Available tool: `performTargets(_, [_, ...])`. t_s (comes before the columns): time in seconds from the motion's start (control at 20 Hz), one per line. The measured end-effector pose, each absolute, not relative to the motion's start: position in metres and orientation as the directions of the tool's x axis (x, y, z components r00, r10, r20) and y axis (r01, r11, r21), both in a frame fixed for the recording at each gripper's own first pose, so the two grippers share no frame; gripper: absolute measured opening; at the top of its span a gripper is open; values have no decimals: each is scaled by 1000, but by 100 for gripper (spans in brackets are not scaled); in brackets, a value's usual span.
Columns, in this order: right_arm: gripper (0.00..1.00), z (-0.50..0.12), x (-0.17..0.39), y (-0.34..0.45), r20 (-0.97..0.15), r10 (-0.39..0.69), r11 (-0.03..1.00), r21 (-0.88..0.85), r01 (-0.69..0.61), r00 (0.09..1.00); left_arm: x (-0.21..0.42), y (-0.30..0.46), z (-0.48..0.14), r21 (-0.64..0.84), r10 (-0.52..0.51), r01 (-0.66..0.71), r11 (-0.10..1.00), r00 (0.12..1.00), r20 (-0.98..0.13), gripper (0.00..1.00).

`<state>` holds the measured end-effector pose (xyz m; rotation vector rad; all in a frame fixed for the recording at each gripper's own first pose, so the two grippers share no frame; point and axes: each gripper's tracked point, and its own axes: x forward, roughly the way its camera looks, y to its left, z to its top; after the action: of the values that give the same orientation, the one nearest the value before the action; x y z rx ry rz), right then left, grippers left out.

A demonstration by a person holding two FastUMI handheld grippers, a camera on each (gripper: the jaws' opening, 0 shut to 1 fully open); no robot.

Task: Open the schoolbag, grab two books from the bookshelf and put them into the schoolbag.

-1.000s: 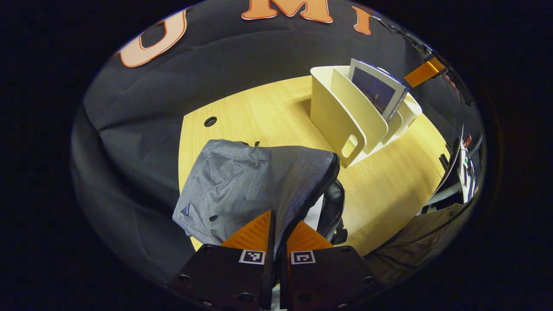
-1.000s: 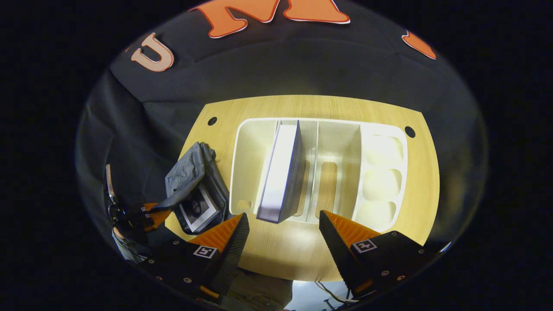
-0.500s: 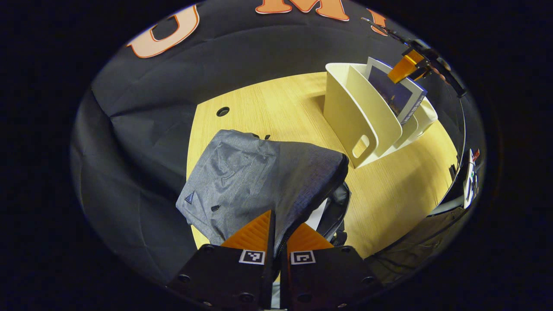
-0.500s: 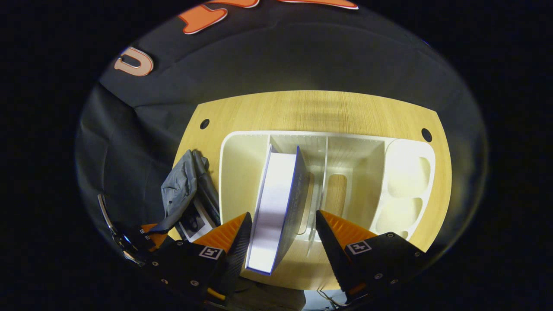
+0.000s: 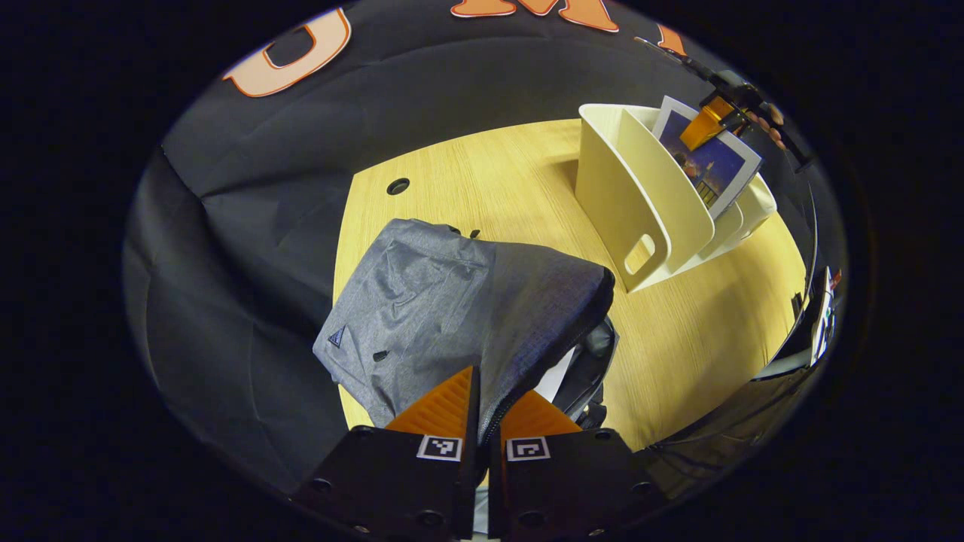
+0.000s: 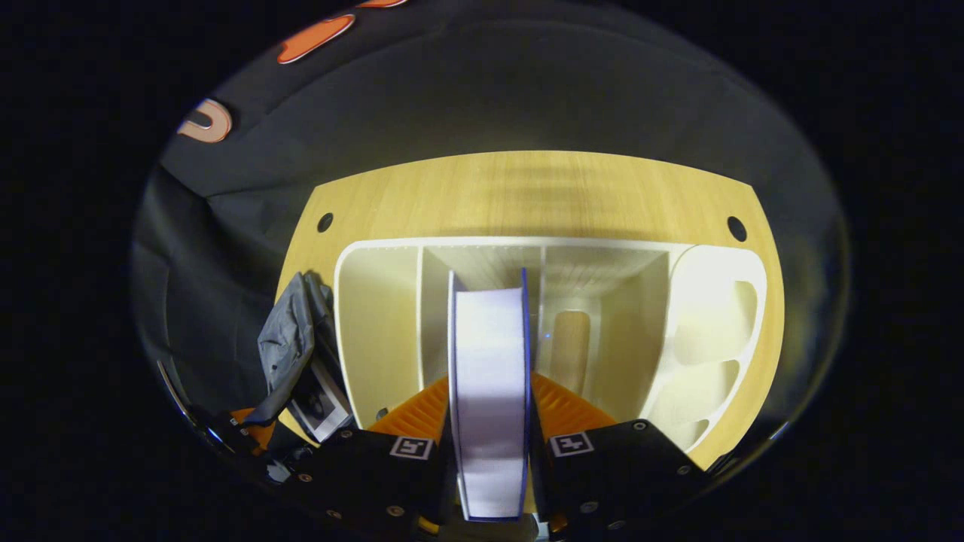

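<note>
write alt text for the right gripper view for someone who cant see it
The right gripper is shut on an upright book standing in a cream bookshelf on a wooden table. At lower left, the left gripper holds a grey schoolbag open, with another book inside.

From my remote seat I see a light wooden table (image 5: 482, 173) with a fine straight grain, set close against the booth's wall (image 5: 248, 226) of black cloth, which hangs in soft folds behind and to the side of it. Two round dark holes (image 6: 325, 222) pierce the tabletop near its far corners. Light falls brightest on the middle of the table, and the cloth fades to deep shadow toward the edges. The far strip of wood looks slightly blurred.
</note>
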<state>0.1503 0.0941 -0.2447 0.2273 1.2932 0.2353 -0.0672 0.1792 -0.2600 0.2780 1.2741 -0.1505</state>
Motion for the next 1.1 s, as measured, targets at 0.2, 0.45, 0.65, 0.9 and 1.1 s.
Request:
performTargets(0.2, [38,-228,148,83,-900,324,940,341,8,291,-68,177,-261,91,13,265,960,282,-959,7])
performTargets(0.45, [38,-200,127,74,-879,330,925,374,70,343,-67,181,-261,59,-36,332,942,274,-961,7])
performTargets(0.65, [38,-173,107,67,-866,312,913,388,130,391,-65,184,-259,26,-83,379,925,268,-960,7])
performTargets(0.9, [38,-125,73,54,-830,289,882,424,203,477,-55,184,-255,-11,-144,450,893,264,-954,7])
performTargets(1.1, [38,-89,39,61,-773,301,844,488,221,559,-53,185,-251,-36,-196,506,862,268,-943,7])
